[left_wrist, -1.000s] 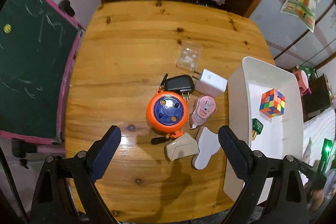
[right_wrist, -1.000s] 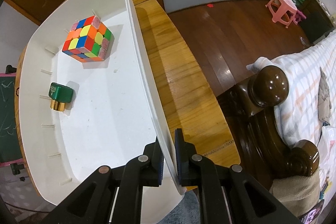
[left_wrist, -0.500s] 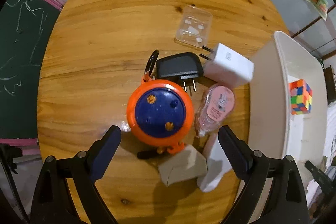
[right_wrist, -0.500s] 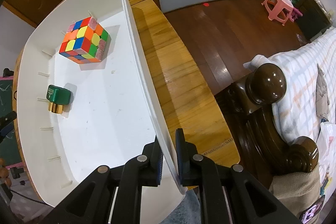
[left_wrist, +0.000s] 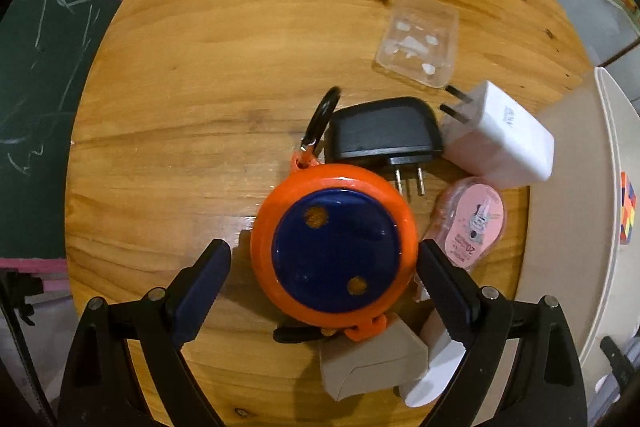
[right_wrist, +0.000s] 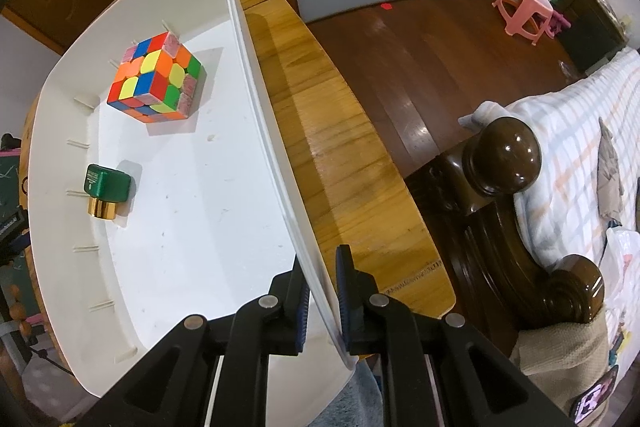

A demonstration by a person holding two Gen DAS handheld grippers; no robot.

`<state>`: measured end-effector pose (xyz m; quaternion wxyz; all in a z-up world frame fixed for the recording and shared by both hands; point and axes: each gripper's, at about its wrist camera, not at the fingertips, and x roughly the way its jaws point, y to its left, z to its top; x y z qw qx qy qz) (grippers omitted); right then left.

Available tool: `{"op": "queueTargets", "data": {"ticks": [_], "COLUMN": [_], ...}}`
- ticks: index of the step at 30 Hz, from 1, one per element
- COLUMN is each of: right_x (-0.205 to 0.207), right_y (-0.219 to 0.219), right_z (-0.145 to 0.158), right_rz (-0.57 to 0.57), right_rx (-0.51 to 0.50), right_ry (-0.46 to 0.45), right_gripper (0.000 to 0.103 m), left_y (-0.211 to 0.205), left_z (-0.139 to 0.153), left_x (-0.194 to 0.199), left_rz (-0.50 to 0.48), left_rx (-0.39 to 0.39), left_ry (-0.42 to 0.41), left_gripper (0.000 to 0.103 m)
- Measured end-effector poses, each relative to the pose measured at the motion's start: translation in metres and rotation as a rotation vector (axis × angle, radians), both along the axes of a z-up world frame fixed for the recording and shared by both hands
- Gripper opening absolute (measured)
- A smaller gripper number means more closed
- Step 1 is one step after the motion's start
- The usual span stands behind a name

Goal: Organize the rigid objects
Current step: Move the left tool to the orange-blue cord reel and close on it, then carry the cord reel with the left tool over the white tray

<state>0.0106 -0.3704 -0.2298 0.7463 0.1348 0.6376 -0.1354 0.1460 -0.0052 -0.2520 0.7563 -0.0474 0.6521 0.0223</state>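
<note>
left wrist view: left gripper (left_wrist: 322, 261) points down at the table (left_wrist: 200, 75), jaws spread wide either side of the orange disc (left_wrist: 334, 243), not pressing it. black charger (left_wrist: 382, 133), white charger (left_wrist: 502, 147) and pink tape (left_wrist: 474, 223) lie just beside the disc. right wrist view: right gripper (right_wrist: 322, 273) pinches the bin (right_wrist: 260, 131) wall. cube (right_wrist: 158, 79) and green bottle (right_wrist: 106, 189) lie inside the bin.
</note>
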Motion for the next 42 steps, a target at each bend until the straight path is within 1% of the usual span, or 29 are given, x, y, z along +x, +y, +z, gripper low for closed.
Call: {"op": "queueTargets", "data": {"ticks": [3,5,6,7,12,17,24,27,32,33,36,37,42], "right_x": [0.000,0.000,0.000,0.000,0.000,0.000,-0.001,-0.001,0.000,-0.001,-0.001,-0.001,-0.002], "right_y": [0.000,0.000,0.000,0.000,0.000,0.000,0.001,0.001,0.003,0.003,0.004,0.004,0.005], "right_z": [0.000,0.000,0.000,0.000,0.000,0.000,0.000,0.000,0.001,0.001,0.002,0.002,0.003], "right_rz": [-0.001,-0.001,-0.001,-0.001,0.003,0.004,0.013,0.019,0.030,0.032,0.042,0.046,0.054], "right_rx": [-0.002,-0.001,-0.002,-0.001,-0.002,-0.003,-0.007,-0.009,-0.012,-0.013,-0.016,-0.018,-0.004], "right_ry": [0.002,0.003,0.002,0.002,0.003,0.002,0.001,0.002,0.000,0.000,-0.001,-0.002,-0.010], "right_gripper": [0.013,0.013,0.013,0.013,0.013,0.013,0.013,0.013,0.013,0.013,0.013,0.012,0.011], "left_y": [0.003,0.003,0.001,0.001,-0.004,-0.008,0.000,0.000,-0.009,-0.012,-0.020,-0.028,-0.057], "left_z": [-0.007,-0.010,-0.012,-0.015,-0.015,-0.013,-0.004,0.010,0.047,0.060,0.082,0.091,0.133], "left_x": [0.000,0.000,0.000,-0.001,-0.006,-0.013,-0.027,-0.037,-0.052,-0.052,-0.063,-0.061,-0.077], "left_rz": [0.009,0.006,0.001,-0.003,0.001,-0.001,0.021,0.007,-0.039,-0.057,-0.113,-0.131,-0.235], "left_rx": [-0.005,-0.005,-0.009,-0.009,0.008,0.079,0.099,0.114,0.131,0.133,0.131,0.132,0.124], "left_ry": [0.014,0.017,0.020,0.020,-0.006,-0.028,-0.040,-0.063,-0.124,-0.138,-0.160,-0.170,-0.231], "left_gripper": [0.092,0.089,0.084,0.084,0.083,0.083,0.083,0.083,0.083,0.083,0.083,0.083,0.083]}}
